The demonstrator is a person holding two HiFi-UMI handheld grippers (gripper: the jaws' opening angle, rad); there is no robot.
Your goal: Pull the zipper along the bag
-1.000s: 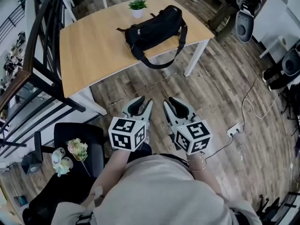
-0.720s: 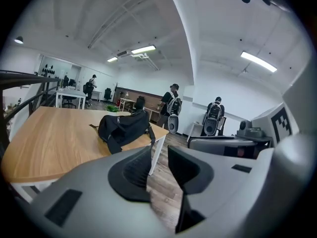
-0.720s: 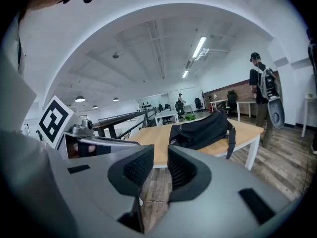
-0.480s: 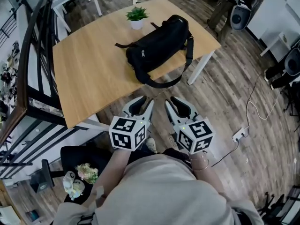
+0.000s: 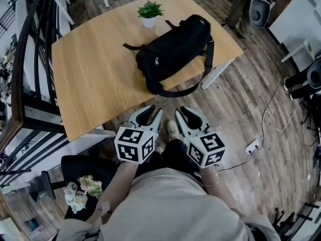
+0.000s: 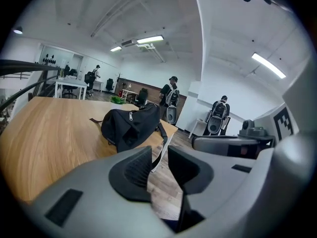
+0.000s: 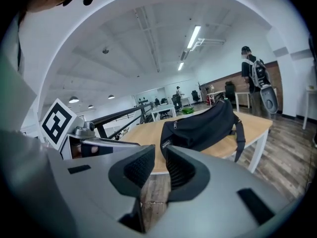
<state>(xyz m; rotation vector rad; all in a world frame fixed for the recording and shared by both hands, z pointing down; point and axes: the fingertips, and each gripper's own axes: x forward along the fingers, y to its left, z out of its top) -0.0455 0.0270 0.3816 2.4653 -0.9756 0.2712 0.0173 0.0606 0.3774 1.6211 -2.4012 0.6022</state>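
A black duffel bag (image 5: 173,51) lies on the wooden table (image 5: 95,69), its strap hanging over the near edge. A zipper pull (image 5: 157,62) shows on its near end, and the same bag (image 6: 131,125) sits ahead in the left gripper view. My left gripper (image 5: 152,113) and right gripper (image 5: 186,115) hover side by side over the floor, short of the table edge and apart from the bag. Each is open with a narrow gap and nothing between the pads. The right gripper (image 7: 160,162) has just been closing its jaws a little. The bag (image 7: 203,125) is ahead of it.
A small potted plant (image 5: 149,10) stands behind the bag. A black railing (image 5: 30,74) runs along the left. A black chair (image 5: 75,159) with flowers on it is at lower left. A power strip (image 5: 252,144) with its cable lies on the floor at right. People stand far off.
Both grippers have moved forward towards the table. The table edge and bag now lie closer to their fingertips. Nothing has been grasped.
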